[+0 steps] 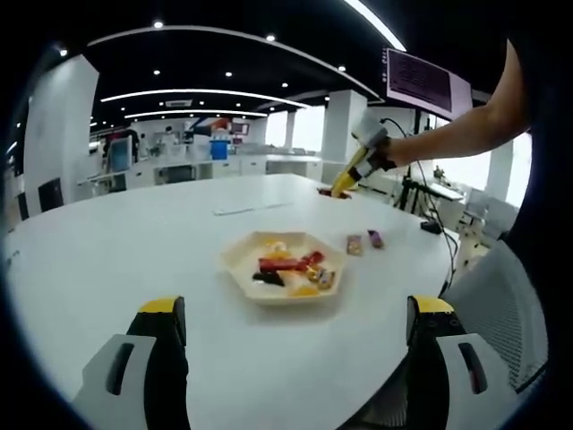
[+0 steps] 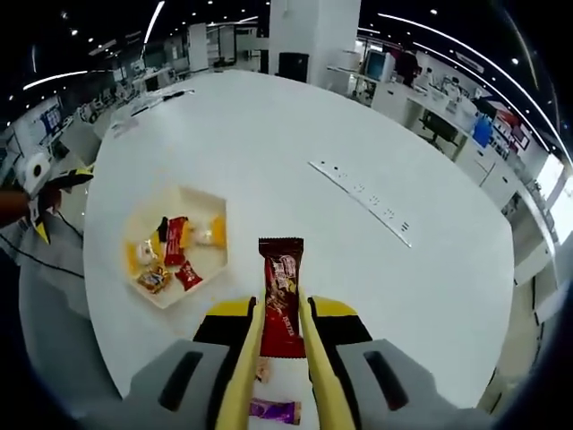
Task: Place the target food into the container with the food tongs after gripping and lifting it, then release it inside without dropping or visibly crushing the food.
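The right claw (image 2: 282, 345) grips a red snack bar (image 2: 281, 296) through yellow tongs (image 2: 240, 376), raised above the white table (image 2: 358, 134). The left claw (image 1: 295, 327) is open near the table's edge, short of the tray (image 1: 235, 260) of wrapped snacks.

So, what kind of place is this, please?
Probably an open-plan office or lab: a large round white table, recessed ceiling lights, desks with monitors behind, and a wall screen.

Even, bright indoor lighting from ceiling strip lights (image 1: 192, 93) and spot lamps. Window glare overexposed at right of left gripper view. White table (image 2: 295, 161) mildly reflective; soft, faint shadows. Strong fisheye curvature toward edges. Distant background slightly soft; overall low resolution.
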A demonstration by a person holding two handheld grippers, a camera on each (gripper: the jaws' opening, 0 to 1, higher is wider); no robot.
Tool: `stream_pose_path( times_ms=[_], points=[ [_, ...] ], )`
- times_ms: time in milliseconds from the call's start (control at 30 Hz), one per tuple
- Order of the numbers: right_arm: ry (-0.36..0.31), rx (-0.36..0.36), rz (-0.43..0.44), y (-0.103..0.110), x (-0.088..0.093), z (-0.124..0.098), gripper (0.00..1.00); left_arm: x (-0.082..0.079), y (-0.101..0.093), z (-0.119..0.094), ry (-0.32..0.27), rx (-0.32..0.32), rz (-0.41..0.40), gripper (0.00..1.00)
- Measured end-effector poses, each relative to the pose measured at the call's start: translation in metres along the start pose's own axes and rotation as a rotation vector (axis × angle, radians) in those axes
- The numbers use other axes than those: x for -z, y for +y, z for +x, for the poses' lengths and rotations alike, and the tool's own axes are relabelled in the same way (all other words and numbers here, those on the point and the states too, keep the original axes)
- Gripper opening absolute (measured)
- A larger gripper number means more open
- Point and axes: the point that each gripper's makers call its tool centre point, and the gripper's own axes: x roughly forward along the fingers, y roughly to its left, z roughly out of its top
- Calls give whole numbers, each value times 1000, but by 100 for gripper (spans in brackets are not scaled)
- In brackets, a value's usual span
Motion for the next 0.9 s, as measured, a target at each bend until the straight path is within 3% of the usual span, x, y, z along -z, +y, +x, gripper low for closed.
stream_pose_path(
  times_ms=[900],
  points=[
    [-49, -88, -98, 69, -67, 34, 22, -2, 0, -1, -8, -2, 9, 99]
  ],
)
